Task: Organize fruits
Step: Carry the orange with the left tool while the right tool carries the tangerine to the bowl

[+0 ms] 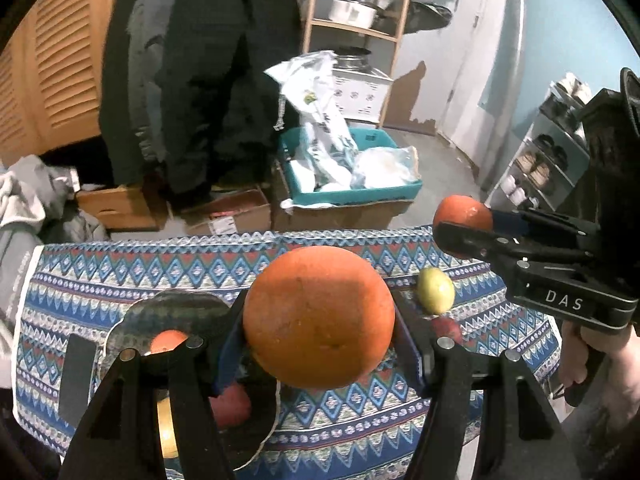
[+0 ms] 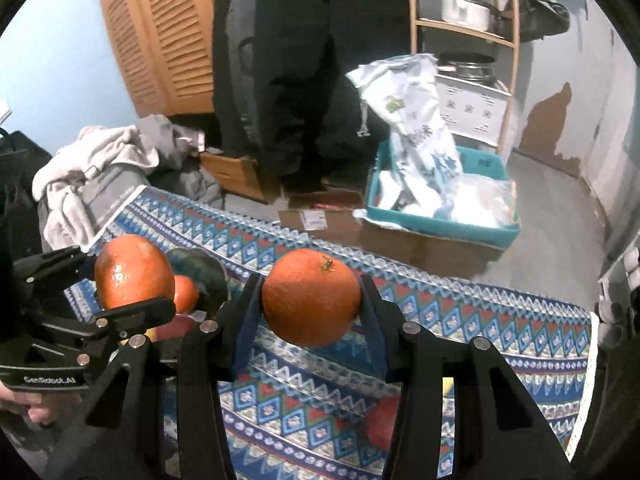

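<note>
While both tongs hang above the cloth [image 1: 120,276], each carries an orange, likely bound for the dark bowl [image 1: 180,304] at left, which already holds fruit. The left gripper [image 1: 320,320] clamps a big orange [image 1: 318,316]; farther right, the right gripper [image 2: 312,300] pinches another orange [image 2: 311,298]. A lime [image 1: 436,290] lies between them.

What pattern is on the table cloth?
The cloth has blue, red and white geometric diamond and zigzag bands, clearest in the right wrist view.

A patterned blue tablecloth [image 1: 340,432] covers the table. Beyond it, a teal bin [image 1: 360,196] of plastic bags sits on cardboard boxes [image 1: 224,216]; a steel pot [image 1: 354,10] rests on wooden shelving.
</note>
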Demonstrator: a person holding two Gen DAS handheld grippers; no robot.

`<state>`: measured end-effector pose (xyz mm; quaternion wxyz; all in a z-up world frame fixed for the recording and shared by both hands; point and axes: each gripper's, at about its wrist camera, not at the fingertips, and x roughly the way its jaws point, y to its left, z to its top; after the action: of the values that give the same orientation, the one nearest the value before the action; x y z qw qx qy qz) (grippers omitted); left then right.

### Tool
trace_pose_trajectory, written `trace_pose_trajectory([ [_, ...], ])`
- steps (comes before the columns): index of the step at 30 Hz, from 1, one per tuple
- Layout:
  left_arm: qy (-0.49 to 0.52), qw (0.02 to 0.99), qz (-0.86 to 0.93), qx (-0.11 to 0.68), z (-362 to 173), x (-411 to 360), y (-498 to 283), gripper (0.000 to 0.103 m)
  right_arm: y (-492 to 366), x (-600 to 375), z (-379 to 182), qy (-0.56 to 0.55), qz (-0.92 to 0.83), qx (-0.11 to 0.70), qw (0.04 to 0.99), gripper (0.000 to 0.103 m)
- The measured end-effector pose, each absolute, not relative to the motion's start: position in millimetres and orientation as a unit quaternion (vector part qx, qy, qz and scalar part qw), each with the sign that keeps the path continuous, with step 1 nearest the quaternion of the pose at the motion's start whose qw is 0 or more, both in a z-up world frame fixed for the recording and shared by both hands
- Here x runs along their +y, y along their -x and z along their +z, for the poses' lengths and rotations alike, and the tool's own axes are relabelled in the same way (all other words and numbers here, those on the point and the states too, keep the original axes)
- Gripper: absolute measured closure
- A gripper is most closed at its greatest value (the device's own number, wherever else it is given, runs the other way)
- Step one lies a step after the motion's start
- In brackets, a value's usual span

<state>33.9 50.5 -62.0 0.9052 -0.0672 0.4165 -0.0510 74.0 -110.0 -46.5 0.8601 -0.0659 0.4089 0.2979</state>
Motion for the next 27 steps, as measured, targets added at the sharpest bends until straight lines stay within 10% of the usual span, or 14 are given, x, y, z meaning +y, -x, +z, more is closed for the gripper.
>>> trace_pose_trajectory([
  [27,0.143,0.873,0.057,0.463,-120.8,174.6,-20.8,0.036,-89.4,28.5,-101.8,0.073,0.369,0.485,0.789,0.057],
])
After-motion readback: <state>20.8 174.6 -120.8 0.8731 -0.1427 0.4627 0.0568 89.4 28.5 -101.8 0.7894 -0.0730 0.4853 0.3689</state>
